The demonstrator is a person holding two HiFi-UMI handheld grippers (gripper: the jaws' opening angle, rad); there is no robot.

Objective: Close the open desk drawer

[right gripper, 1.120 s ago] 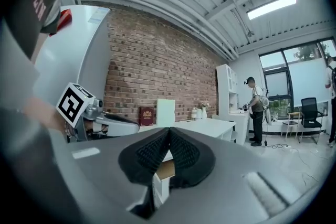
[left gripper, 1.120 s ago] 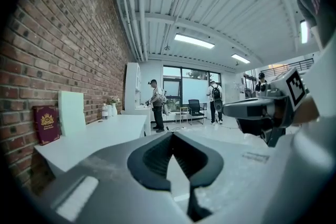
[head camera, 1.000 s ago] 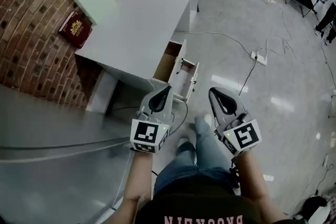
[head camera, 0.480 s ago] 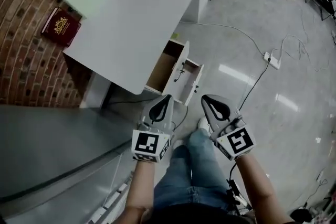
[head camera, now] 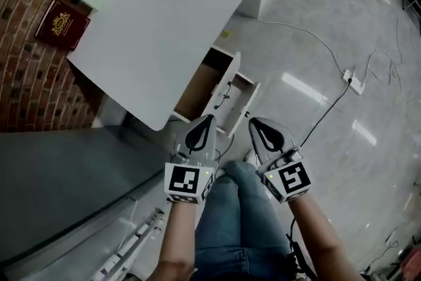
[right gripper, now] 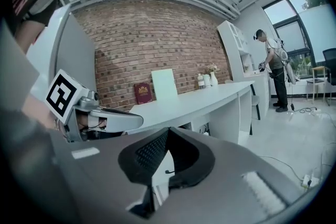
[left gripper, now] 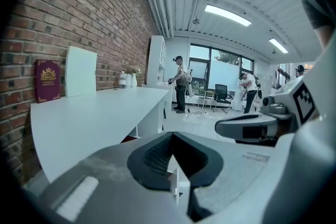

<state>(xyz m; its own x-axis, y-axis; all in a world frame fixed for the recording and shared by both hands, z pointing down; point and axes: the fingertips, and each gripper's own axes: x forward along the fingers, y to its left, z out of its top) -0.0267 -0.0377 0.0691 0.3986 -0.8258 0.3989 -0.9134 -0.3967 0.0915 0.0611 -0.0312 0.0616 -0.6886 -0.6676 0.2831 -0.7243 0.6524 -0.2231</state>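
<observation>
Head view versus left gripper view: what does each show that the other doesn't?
Only the head view: the whole open white desk drawer, the white power strip on the floor, the person's blue jeans. Only the left gripper view: a person standing at the room's far end, a black office chair, long ceiling lights. Both: the white desk, the dark red book against the brick wall, the right gripper.

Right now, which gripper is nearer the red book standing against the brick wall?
Left. The left gripper sits below and right of the red book, across the white desk. The right gripper is farther right again, by the open drawer.
</observation>
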